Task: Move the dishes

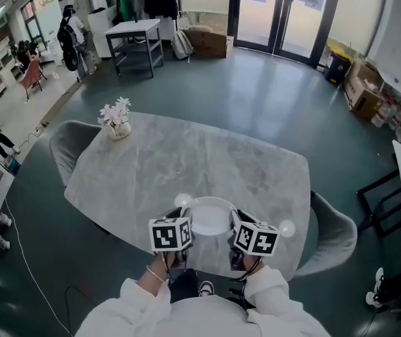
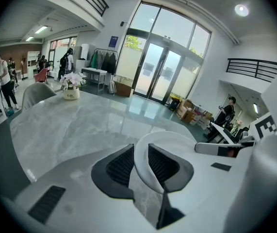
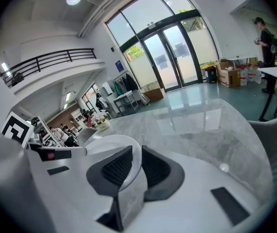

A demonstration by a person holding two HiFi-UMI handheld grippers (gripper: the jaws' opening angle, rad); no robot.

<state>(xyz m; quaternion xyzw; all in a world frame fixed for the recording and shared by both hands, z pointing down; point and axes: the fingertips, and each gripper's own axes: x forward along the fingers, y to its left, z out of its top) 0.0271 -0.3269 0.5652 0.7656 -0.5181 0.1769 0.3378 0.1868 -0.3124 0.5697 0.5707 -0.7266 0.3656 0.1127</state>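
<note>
While it is clamped, the round dish [image 1: 211,217] is white.

Dish [image 1: 211,216]: in the head view, both side rims hidden under the left gripper [image 1: 180,215] and right gripper [image 1: 234,220].
Flower vase [image 2: 71,94] print: too small to read.
Grey chair [image 1: 335,234]: seat front hidden beneath the table [image 1: 186,153].

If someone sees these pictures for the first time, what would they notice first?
A white dish at the near edge of the grey marble table, its rim clamped by the left gripper and the right gripper. A small vase of pink flowers stands at the far left corner.
</note>
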